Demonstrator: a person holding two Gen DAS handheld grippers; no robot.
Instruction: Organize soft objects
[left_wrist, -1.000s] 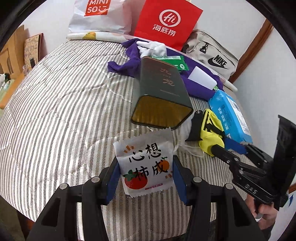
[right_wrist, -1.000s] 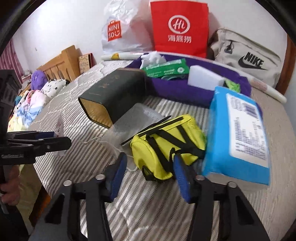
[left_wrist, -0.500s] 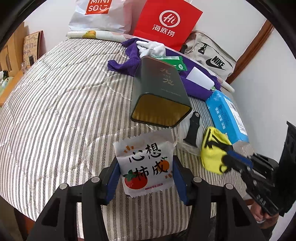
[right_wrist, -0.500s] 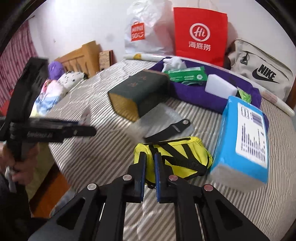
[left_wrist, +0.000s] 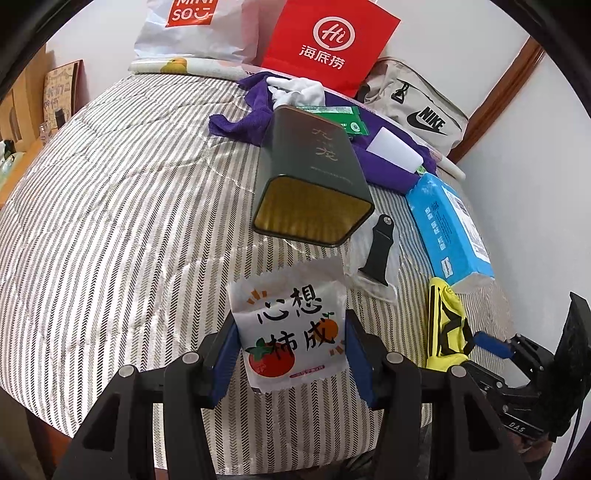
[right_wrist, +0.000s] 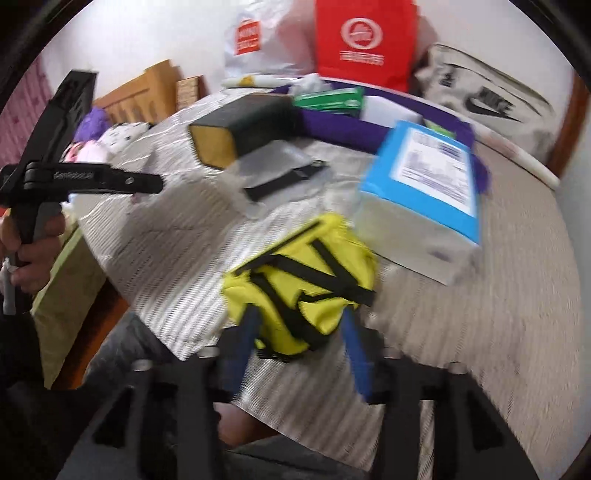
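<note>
Packet (left_wrist: 291, 334) clamped between left gripper (left_wrist: 291, 354) fingers; yellow pouch (right_wrist: 299, 284) between right gripper (right_wrist: 301, 349) fingers (parted, blurred).

Both grippers were built from black plastic frames. The left gripper (left_wrist: 291, 354) was fitted with blue pads (left_wrist: 225, 363) on its two fingers, and round silver screws (left_wrist: 190, 357) were set on the arms. The right gripper (right_wrist: 301, 354) was given the same blue pads (right_wrist: 356, 354), blurred. White lettering (right_wrist: 72, 175) was printed on the black handle. Bare skin was seen on the left hand (right_wrist: 31, 251).
</note>
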